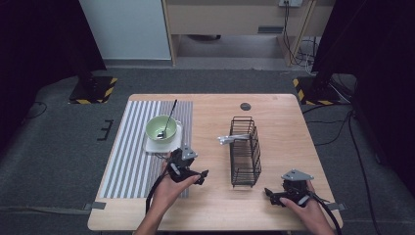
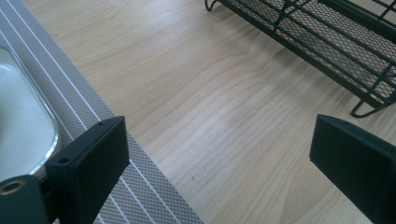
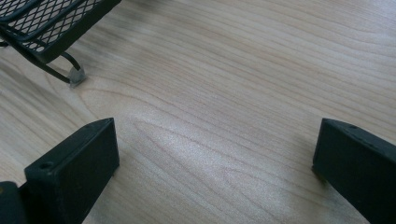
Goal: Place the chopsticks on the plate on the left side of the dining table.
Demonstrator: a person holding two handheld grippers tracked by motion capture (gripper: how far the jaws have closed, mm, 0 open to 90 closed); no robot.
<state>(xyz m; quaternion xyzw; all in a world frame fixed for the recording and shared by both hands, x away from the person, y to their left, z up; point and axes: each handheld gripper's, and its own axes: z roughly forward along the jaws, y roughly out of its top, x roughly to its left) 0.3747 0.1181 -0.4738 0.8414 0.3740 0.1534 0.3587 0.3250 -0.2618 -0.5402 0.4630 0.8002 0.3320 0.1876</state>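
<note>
Black two-jaw grippers (image 1: 202, 176) (image 1: 269, 194), grey three-cornered top plates, black trailing cables

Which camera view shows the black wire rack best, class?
The high view: the whole black wire rack stands upright on the table. The left gripper view catches part of its mesh base and one foot; the right gripper view catches just a corner and a foot.

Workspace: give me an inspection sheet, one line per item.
Surface: wooden table, striped mat on its left.
Job's things: green bowl with spoon on white plate; black wire rack with a pale utensil sticking out.
Clutter: nothing seen.
Grippers: left gripper and right gripper open, empty.
Cables: one trails from each gripper; more on floor.
Surroundings: grey floor, dark stands with hazard-striped bases.
</note>
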